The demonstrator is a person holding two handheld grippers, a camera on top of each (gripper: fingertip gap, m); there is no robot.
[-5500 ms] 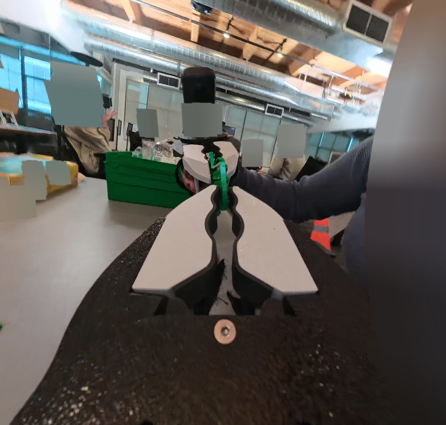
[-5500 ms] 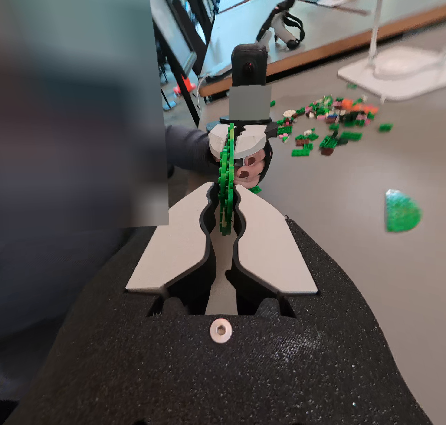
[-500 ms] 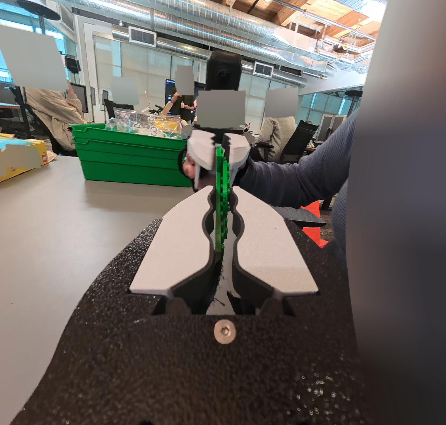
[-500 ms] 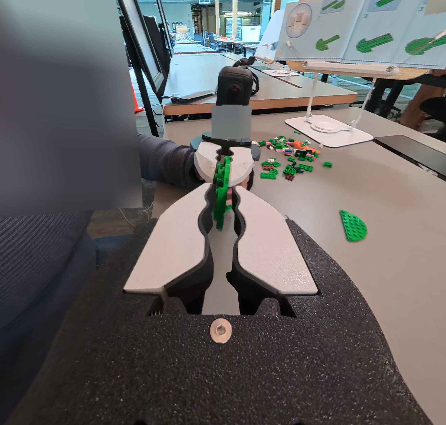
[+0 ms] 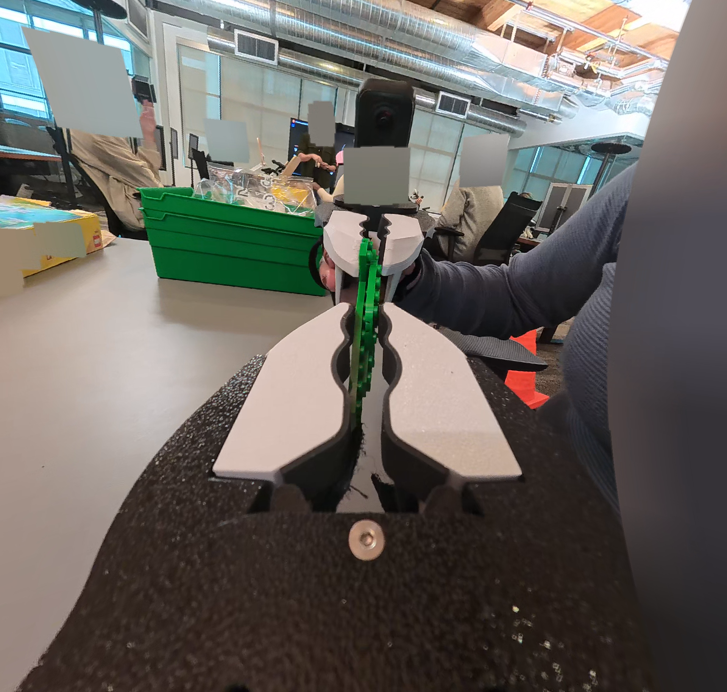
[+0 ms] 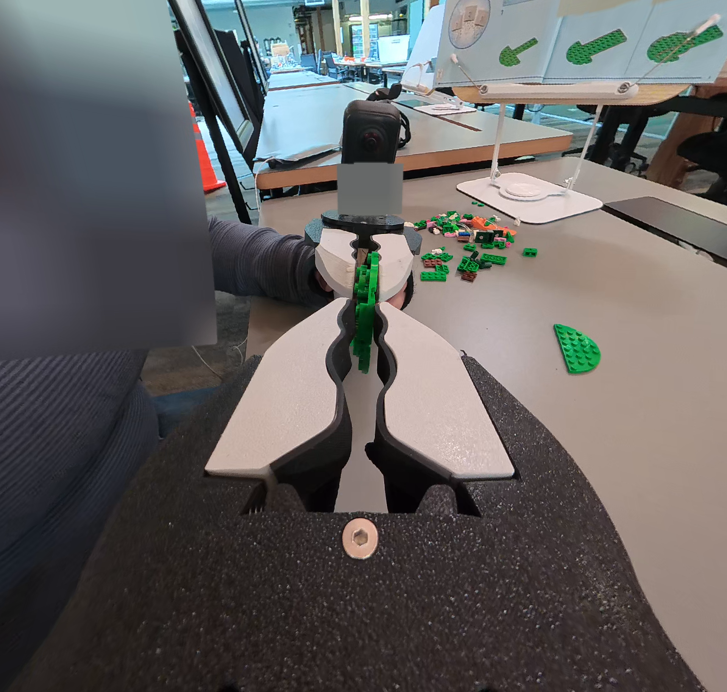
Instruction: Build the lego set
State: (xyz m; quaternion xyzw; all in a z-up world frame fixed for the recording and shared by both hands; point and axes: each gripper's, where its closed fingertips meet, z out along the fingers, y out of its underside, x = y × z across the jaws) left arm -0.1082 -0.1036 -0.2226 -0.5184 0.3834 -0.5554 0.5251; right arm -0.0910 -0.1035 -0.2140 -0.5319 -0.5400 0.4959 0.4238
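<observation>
Both cameras levelled out over the interval. In the left wrist view the ceiling ducts receded to the top of the frame, and the green bins grew larger at centre left. The green plate assembly reached deeper between the left gripper fingers than before. In the right wrist view the instruction booklet entered at upper right, and the loose half-round green plate sharpened from a blur.

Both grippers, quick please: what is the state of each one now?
Left gripper: closed, fingers holding the green plate assembly edge-on.
Right gripper: closed, holding the other end of the same assembly.
</observation>
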